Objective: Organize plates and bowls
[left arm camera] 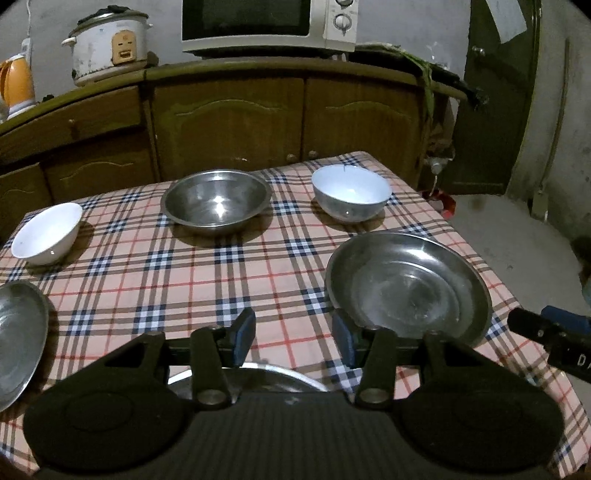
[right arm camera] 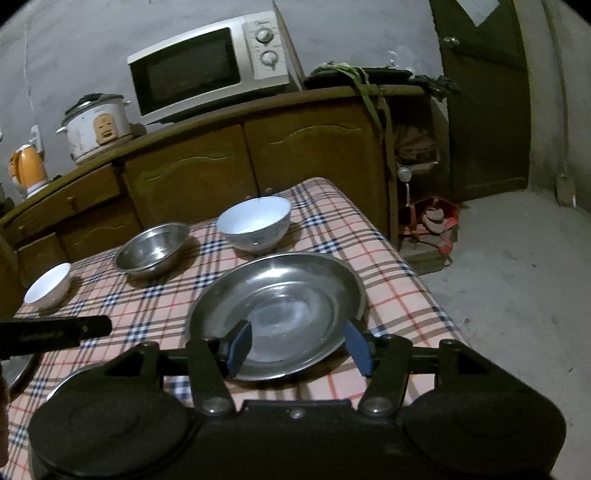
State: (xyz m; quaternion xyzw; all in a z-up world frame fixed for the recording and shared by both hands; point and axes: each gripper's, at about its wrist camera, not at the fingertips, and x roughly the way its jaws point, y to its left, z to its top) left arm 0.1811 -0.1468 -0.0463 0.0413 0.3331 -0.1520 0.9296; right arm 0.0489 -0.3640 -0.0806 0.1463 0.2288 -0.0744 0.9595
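On the plaid tablecloth (left arm camera: 207, 273) stand a steel bowl (left arm camera: 216, 201), a large white bowl (left arm camera: 351, 192) at the back right and a small white bowl (left arm camera: 46, 234) at the left. A steel plate (left arm camera: 408, 288) lies at the right, another steel plate (left arm camera: 18, 339) at the left edge, and a third (left arm camera: 255, 378) shows under my left gripper (left arm camera: 291, 338), which is open and empty above the cloth. My right gripper (right arm camera: 299, 345) is open and empty, with its fingers over the near rim of the right steel plate (right arm camera: 280, 310). The steel bowl (right arm camera: 153, 249) and white bowls (right arm camera: 255, 223) (right arm camera: 48, 286) stand behind it.
A wooden cabinet (left arm camera: 236, 122) stands behind the table with a microwave (left arm camera: 269, 24), a rice cooker (left arm camera: 109, 44) and an orange kettle (left arm camera: 16, 86) on top. The table's right edge drops to a concrete floor (right arm camera: 517, 266). A dark door (right arm camera: 484, 99) is at the right.
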